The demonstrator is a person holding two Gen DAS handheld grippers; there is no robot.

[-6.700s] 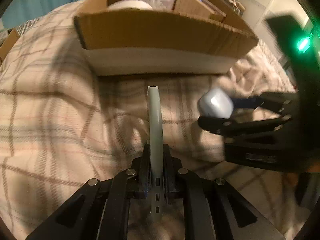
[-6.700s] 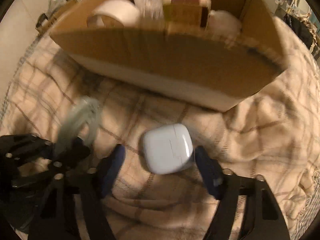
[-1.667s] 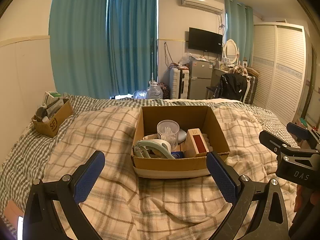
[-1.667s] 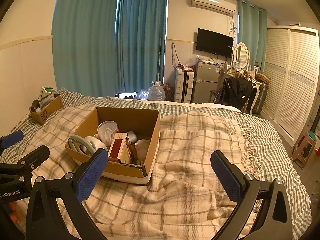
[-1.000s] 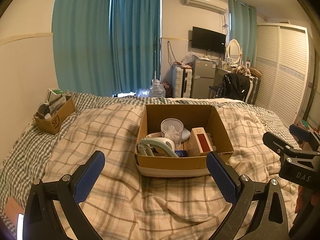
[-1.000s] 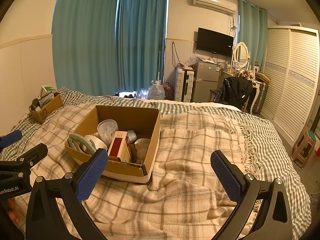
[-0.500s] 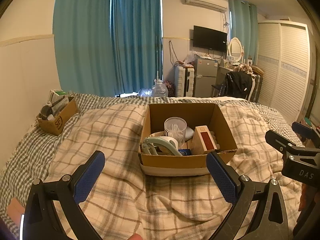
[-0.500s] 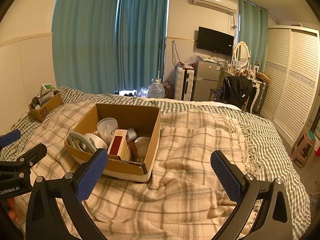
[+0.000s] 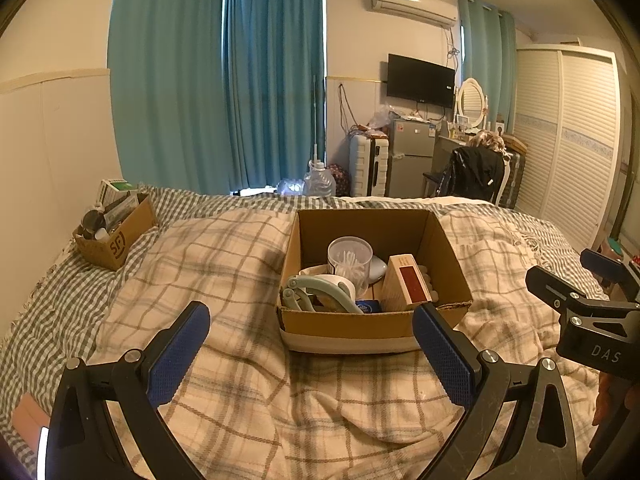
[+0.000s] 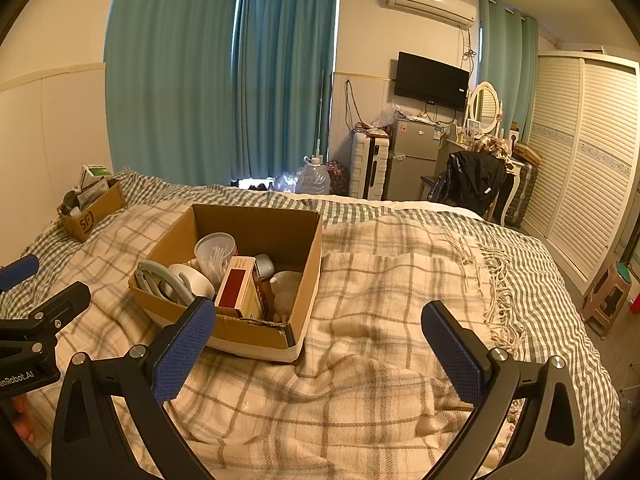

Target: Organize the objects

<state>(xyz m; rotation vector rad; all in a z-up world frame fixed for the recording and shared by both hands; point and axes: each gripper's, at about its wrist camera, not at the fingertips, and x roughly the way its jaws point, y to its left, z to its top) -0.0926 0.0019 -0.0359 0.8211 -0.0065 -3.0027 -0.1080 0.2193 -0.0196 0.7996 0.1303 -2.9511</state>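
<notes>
Fingers spread, empty | cardboard box front wall hides lower contents

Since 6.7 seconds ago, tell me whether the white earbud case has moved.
Yes. It lay on the plaid blanket in front of the cardboard box, between the right gripper's fingers. Now the blanket there is bare; a rounded white thing lies inside the box.

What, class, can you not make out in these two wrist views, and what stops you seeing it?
- Box floor, both views: the cup, carton and front wall hide it.
- White lump behind the carton, right view: too indistinct to identify.
- Small box contents, left view: too small.
- Right gripper, left view: cut off by the edge.
</notes>
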